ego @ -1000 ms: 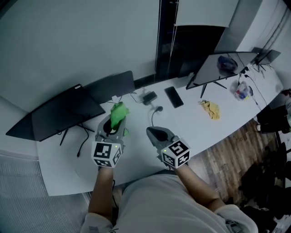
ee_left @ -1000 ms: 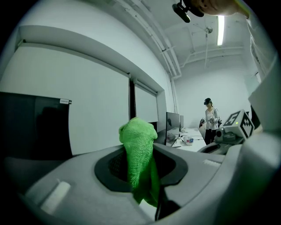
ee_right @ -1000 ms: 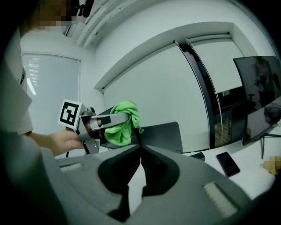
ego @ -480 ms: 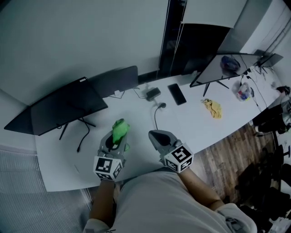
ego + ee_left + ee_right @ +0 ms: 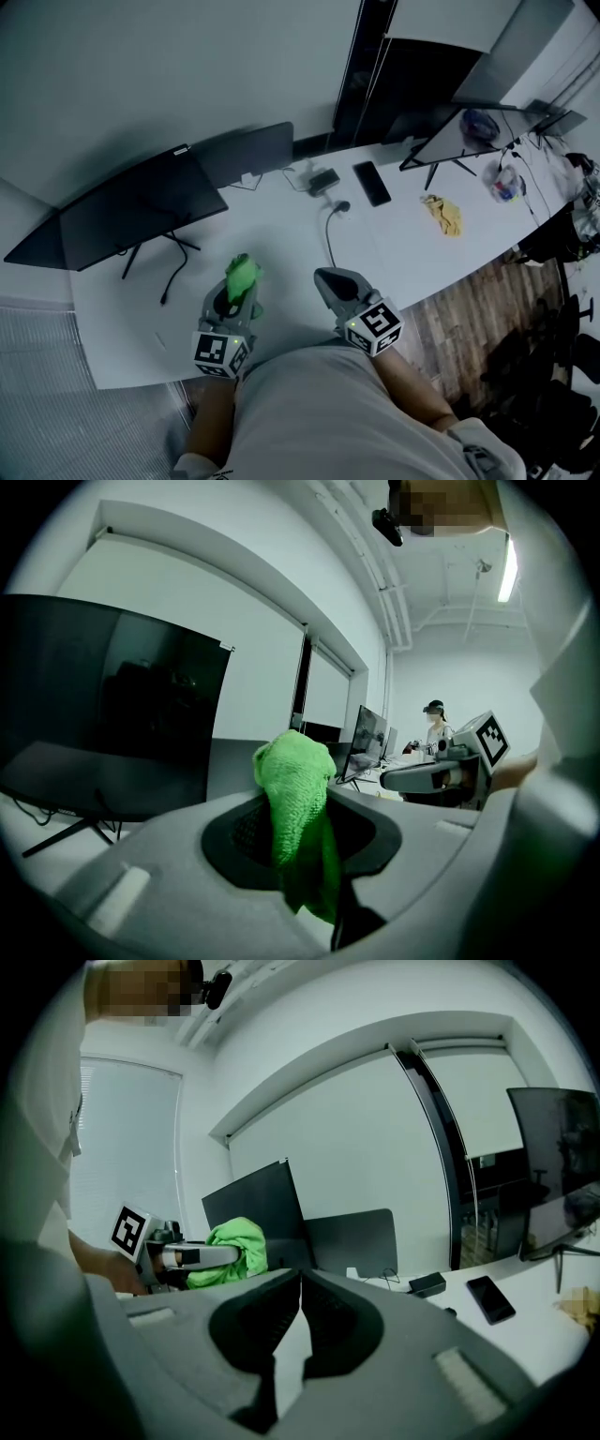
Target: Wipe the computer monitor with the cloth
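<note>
Your left gripper (image 5: 300, 829) pinches the green cloth (image 5: 292, 785); your right gripper (image 5: 300, 1283) has its jaws pressed together on nothing.

You hold the cloth over the near part of the white desk (image 5: 281, 239), well apart from the dark computer monitor (image 5: 131, 214). The cloth is bright green, nubbly terry fabric, bunched into a rounded lump that stands above the grey jaws, with a tail hanging down between them. The monitor is a flat, matte black panel on thin splayed legs.

white desk (image 5: 281, 246) | wood floor (image 5: 476, 321) | pale wall (image 5: 141, 75) | ceiling strip light (image 5: 509, 569)
</note>
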Tool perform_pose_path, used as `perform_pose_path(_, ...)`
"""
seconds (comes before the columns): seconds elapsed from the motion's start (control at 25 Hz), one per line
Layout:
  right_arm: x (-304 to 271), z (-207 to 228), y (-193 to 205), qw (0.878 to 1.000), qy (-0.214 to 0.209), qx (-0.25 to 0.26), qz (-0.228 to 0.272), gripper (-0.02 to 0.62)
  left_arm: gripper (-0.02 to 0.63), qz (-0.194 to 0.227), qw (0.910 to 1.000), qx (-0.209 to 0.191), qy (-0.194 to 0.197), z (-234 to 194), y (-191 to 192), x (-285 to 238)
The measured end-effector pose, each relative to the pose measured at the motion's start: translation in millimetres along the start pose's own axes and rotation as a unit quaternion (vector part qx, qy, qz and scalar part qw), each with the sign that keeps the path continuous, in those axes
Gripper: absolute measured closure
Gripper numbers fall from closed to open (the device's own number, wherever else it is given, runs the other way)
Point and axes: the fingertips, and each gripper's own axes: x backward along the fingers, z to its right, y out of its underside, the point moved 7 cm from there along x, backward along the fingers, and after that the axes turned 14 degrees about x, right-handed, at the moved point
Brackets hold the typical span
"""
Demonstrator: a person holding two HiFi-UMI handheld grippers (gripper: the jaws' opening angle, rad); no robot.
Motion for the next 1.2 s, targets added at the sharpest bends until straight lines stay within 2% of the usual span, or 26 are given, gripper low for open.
perform_pose_path(0.56,-27.5,-19.6,-8.7,0.999,0.028,0.013,-0.022,0.592,0.5,-0.008,0.9998,0.016,0.012,-40.6,-3.4,11.3)
perform_pose_path(1.2,-43.2,-13.5,-14.9,0.998,0.048,0.021,-0.031,0.592,0.5,-0.019,0.9995,0.002,0.024,-60.5,-9.6,-3.1)
